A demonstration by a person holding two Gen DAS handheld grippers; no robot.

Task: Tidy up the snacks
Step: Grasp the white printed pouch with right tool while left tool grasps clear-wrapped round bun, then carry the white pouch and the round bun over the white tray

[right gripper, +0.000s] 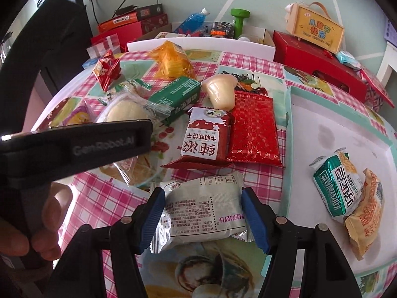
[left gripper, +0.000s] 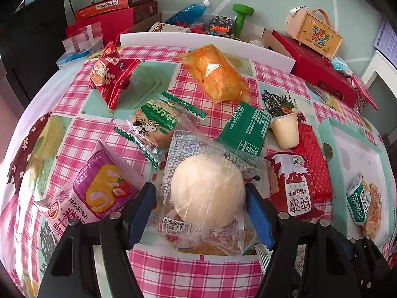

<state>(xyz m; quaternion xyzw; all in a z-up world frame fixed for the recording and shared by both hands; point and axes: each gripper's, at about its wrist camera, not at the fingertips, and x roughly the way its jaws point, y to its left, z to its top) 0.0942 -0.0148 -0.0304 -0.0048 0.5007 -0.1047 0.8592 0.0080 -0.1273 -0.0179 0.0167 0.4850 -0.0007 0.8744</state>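
at the bottom centre of the left wrist view, the left gripper (left gripper: pixel 199 211) has its blue pads on either side of a clear-wrapped round bun (left gripper: pixel 207 195); the right pad touches the wrapper, the left one looks just off it, so whether it is really clenched i cannot tell. at the bottom centre of the right wrist view, the right gripper (right gripper: pixel 203 217) is clamped on a white snack packet (right gripper: pixel 202 213), both pads pressing its sides, the packet apparently lifted off the checked tablecloth (right gripper: pixel 104 198).

at the right edge of that view lies a white tray (right gripper: pixel 322 129) with only two packets in it, a green-and-white one (right gripper: pixel 338 178) and a yellow one (right gripper: pixel 364 213) touching it. so the sorting looks barely begun: two in, one in hand.

left of the tray, mid-frame, a red milk-biscuit pack (right gripper: pixel 204 139) overlaps a red patterned pouch (right gripper: pixel 254 134). above them a pudding cup (right gripper: pixel 220 92) lies tipped beside a green box (right gripper: pixel 177 96). in the left wrist view, a pink strawberry roll pack (left gripper: pixel 94 188) sits lower left and a green cow-print pack (left gripper: pixel 155 124) just above the bun.

farthest, toward the upper middle, an orange bag (left gripper: pixel 215 74) and a red crinkled bag (left gripper: pixel 111 72) wait near the table's back edge. roughly eight loose snacks remain, by my reading.
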